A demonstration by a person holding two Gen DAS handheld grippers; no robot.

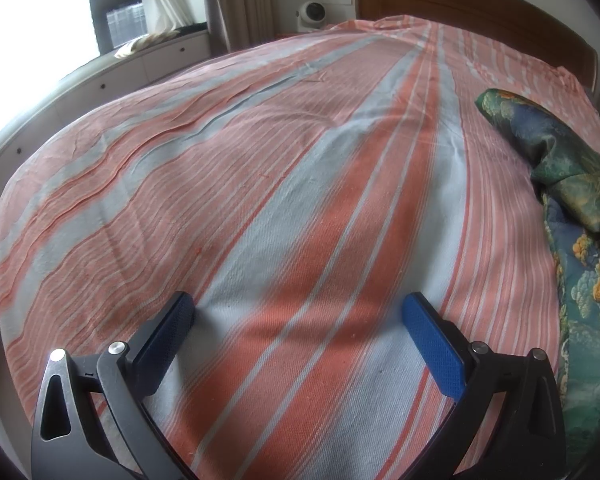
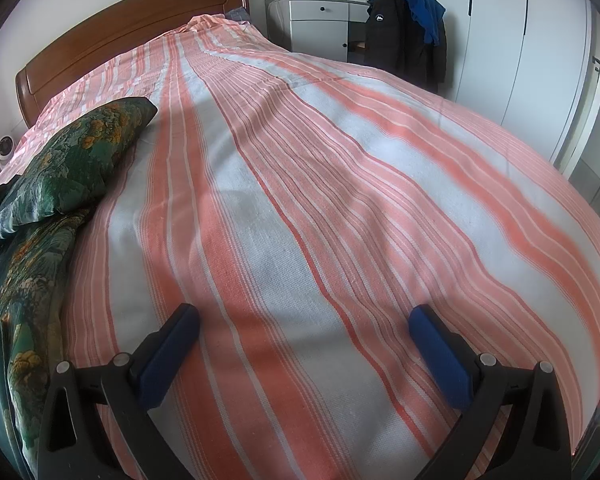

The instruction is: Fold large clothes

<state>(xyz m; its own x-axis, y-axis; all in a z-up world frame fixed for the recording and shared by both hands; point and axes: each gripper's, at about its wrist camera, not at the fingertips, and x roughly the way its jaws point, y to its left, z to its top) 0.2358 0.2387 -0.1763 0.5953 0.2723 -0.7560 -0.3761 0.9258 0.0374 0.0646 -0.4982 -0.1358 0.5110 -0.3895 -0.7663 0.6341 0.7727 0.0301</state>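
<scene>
Both tongs hover low over the salmon-and-pale-blue striped bedsheet (image 1: 284, 208), pointing toward the brown wooden headboard (image 1: 472, 8). The left gripper (image 1: 298, 312) and right gripper (image 2: 304, 322) each have blue-padded fingers spread wide, holding nothing. The crumpled green floral satin garment (image 1: 576, 240) lies right of the left tongs, left of the right tongs.

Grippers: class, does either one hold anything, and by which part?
Nothing is held. The left gripper and right gripper are both open above the striped sheet.

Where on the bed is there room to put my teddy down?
Lots of bare striped sheet: the middle, from the headboard down to the open right gripper. It's crowded only where the green flowery garment is heaped along one edge.
</scene>
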